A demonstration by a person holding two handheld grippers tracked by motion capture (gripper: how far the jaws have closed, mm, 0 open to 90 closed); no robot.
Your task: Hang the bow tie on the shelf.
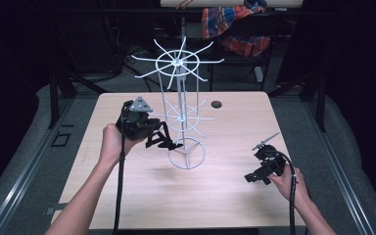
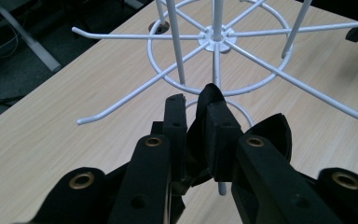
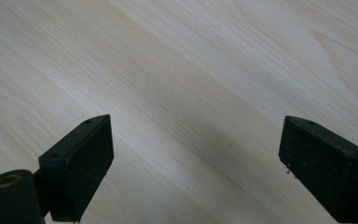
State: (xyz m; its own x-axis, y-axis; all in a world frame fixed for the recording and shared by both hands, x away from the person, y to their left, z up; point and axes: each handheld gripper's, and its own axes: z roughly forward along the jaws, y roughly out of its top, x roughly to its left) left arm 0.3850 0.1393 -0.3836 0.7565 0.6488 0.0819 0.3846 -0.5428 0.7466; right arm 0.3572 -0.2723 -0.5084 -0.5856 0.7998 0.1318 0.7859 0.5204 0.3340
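Figure: my left gripper (image 1: 169, 142) reaches in at the white wire rack (image 1: 182, 110), which stands near the middle of the counter (image 1: 142, 196) on its ring base. The rack's long axis is its upright mast; the hooked spokes of its two tiers point outward and level, all around. In the left gripper view the fingers (image 2: 220, 128) stand nearly closed on a black strip (image 2: 209, 100) just beside a thin upright wire (image 2: 216, 70); I cannot tell whether the pads press the strip or have let it go. My right gripper (image 1: 257, 177) rests low over bare counter, well apart from the rack, fingers (image 3: 79, 161) wide open and empty. Risks, as I judge them: drawing the left gripper back could snag a spoke and tip the light rack; the strip could slip off and drop.
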